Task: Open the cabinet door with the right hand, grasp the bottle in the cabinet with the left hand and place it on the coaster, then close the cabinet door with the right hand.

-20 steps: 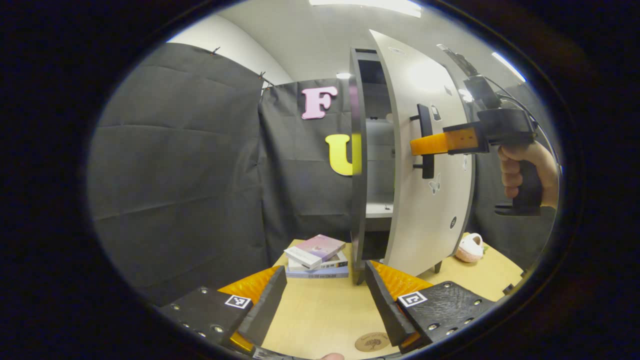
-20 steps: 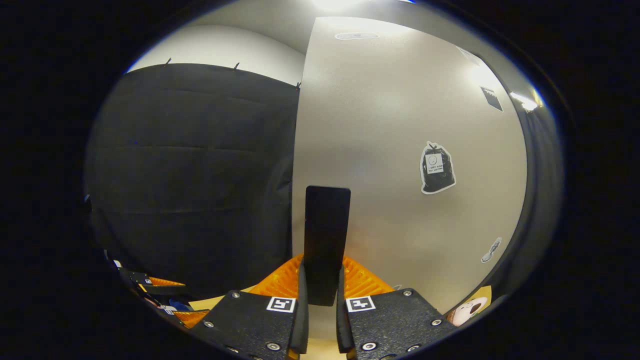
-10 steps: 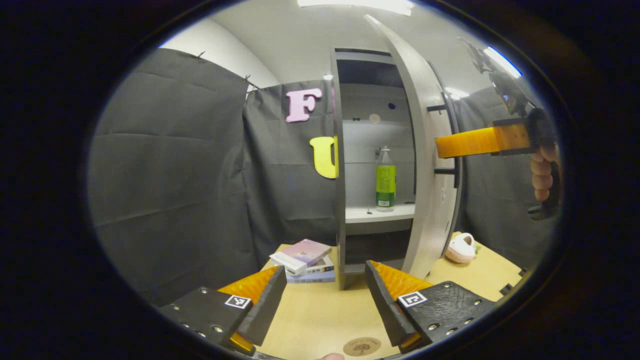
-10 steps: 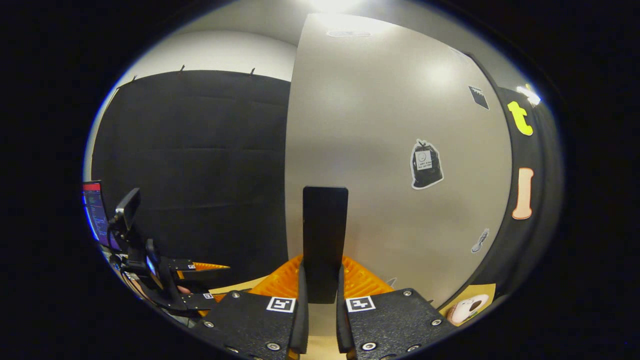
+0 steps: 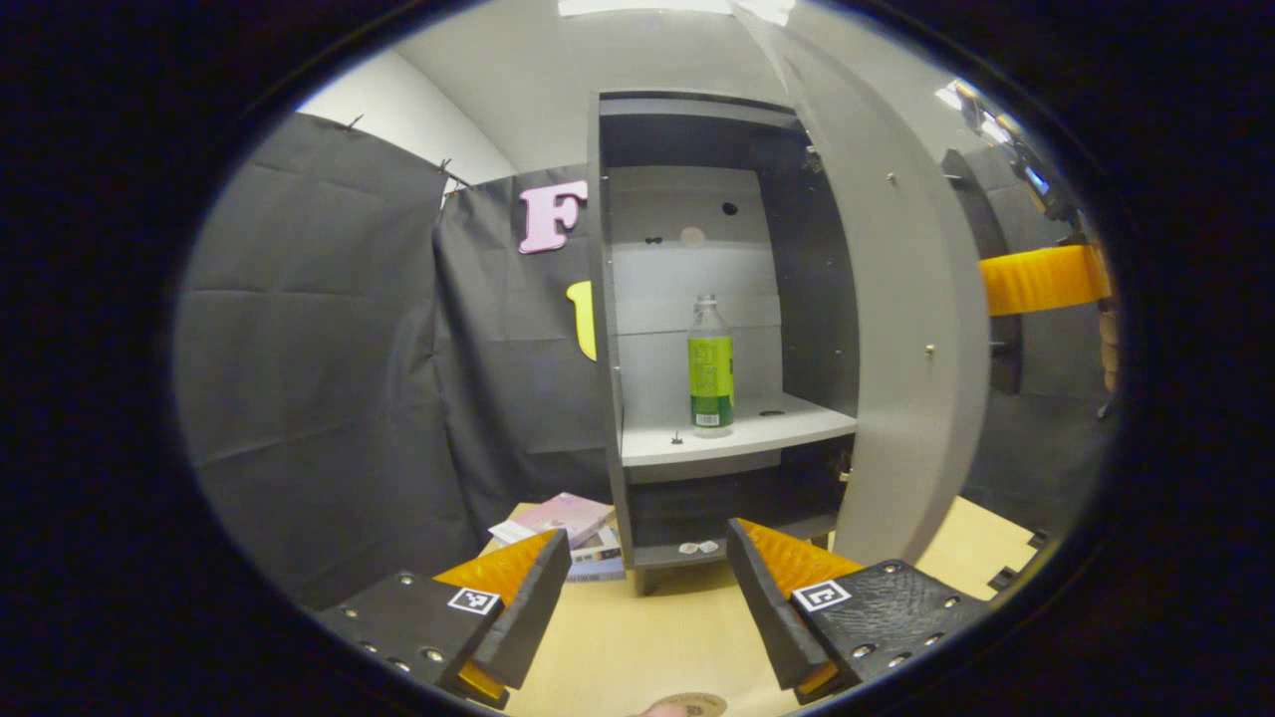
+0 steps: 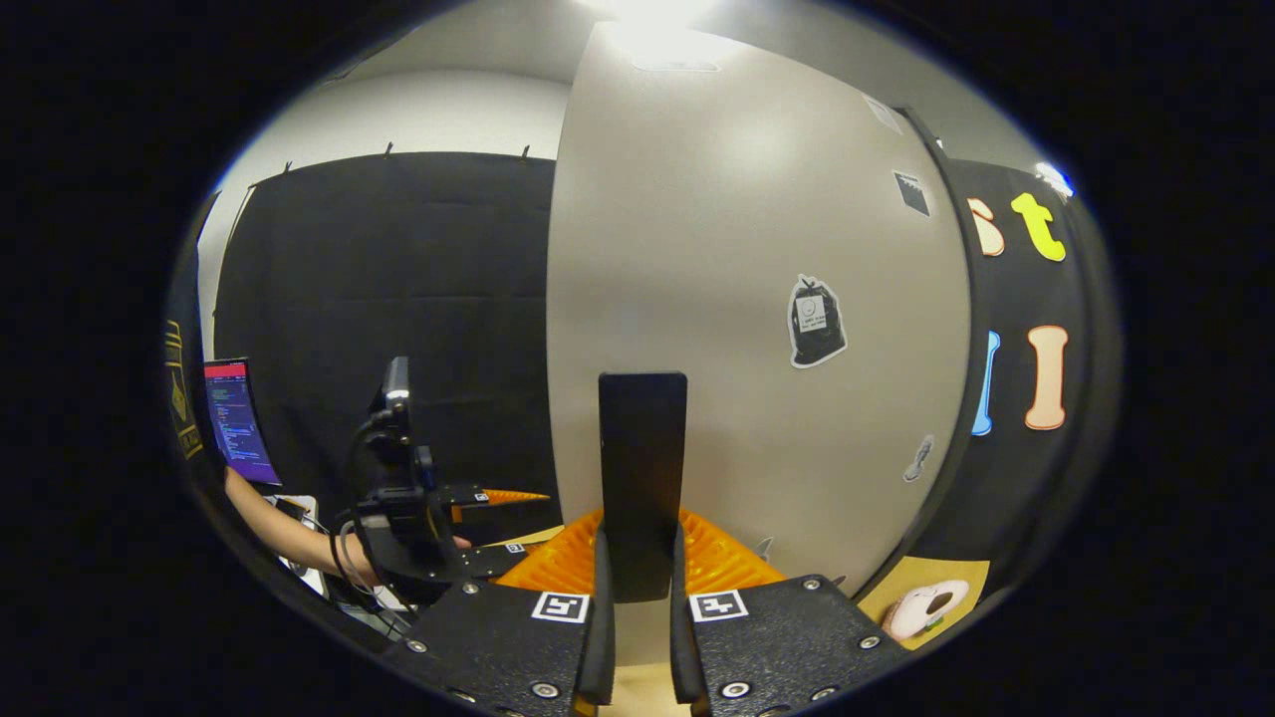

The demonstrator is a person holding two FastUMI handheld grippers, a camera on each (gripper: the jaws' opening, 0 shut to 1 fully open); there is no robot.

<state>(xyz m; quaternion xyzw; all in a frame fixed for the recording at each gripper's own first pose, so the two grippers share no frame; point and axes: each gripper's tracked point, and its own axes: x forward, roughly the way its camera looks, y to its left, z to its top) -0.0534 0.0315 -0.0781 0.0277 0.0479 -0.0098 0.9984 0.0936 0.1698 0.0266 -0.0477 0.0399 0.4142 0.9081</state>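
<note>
The cabinet (image 5: 697,299) stands open on the wooden table (image 5: 637,637). In the left gripper view, the bottle (image 5: 710,366) with its green label stands upright on the pale shelf (image 5: 737,436) inside, just past centre toward 12 o'clock. The cabinet door (image 5: 896,329) is swung wide and stands edge-on at 3 o'clock of the bottle, its inner face toward the camera.

The left gripper (image 5: 642,583) hangs low over the table, at 6 o'clock from the bottle, its two fingers spread apart and holding nothing. The round coaster (image 5: 687,705) peeks in at the very bottom of this view, below the fingers. A small stack of books (image 5: 563,533) lies on the table at 9 o'clock of the cabinet's foot.

In the right gripper view, the right gripper (image 6: 642,597) is clamped on the black door handle (image 6: 642,478), a finger pressing each side of the bar, which rises upright toward 12 o'clock against the door's pale outer face. A sticker of a black bag (image 6: 817,322) sits on that face at about 2 o'clock of the handle. A pink plush slipper (image 6: 921,609) lies on the table at 4 o'clock. At 8 o'clock, farther off, a person's forearm (image 6: 289,533) reaches in to the other gripper, with a lit screen (image 6: 239,420) behind it.
</note>
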